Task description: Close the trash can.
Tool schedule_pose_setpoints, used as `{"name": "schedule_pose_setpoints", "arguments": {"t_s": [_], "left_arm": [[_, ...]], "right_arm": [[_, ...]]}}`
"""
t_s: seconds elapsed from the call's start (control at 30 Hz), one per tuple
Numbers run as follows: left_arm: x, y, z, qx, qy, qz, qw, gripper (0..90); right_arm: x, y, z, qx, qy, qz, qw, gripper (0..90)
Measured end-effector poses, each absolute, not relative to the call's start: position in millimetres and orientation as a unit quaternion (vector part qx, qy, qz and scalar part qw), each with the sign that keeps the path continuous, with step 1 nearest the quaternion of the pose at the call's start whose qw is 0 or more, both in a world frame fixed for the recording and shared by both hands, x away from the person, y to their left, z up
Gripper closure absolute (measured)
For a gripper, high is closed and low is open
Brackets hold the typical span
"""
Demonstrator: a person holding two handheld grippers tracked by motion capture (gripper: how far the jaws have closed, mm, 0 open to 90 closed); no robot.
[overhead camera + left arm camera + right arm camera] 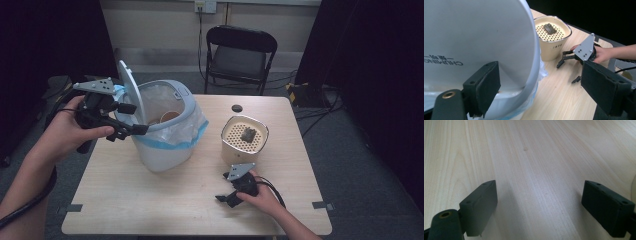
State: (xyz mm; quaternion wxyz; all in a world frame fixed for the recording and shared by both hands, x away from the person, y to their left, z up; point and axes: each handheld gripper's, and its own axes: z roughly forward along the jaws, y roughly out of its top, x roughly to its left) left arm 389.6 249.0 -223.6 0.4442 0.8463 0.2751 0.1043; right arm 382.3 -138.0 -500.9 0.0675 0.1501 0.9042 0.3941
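Left gripper (131, 129) gapes around upright bin lid (131, 90) — right gripper (226, 199) well apart.

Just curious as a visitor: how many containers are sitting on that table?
2. A white bin with a bag liner and raised lid stands at the table's left-centre, by the left gripper. A cream container with a perforated top stands to its right, beyond the right gripper.

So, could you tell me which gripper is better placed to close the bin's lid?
Left. The left gripper is open at the raised lid of the white bin. The right gripper sits open low over the table, apart from the bin.
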Motion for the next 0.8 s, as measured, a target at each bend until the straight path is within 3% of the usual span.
{"name": "schedule_pose_setpoints", "arguments": {"t_s": [0.3, 0.57, 0.6, 0.8], "left_arm": [[403.9, 234.1, -225.4, 0.851, 0.272, 0.098, 0.439, 19.7], [413.8, 230.4, -227.6, 0.846, 0.292, 0.104, 0.434, 37.8], [415.0, 231.8, -227.1, 0.843, 0.298, 0.115, 0.432, 44.2], [418.2, 232.8, -227.2, 0.844, 0.308, 0.131, 0.419, 49.8]], "right_arm": [[382.2, -138.0, -500.8, 0.151, 0.904, 0.394, 0.067, 12.7], [382.3, -138.2, -500.8, 0.149, 0.905, 0.393, 0.067, 12.7], [382.3, -138.1, -500.8, 0.149, 0.905, 0.393, 0.067, 12.7], [382.2, -138.1, -500.8, 0.15, 0.905, 0.393, 0.067, 12.7]]}}
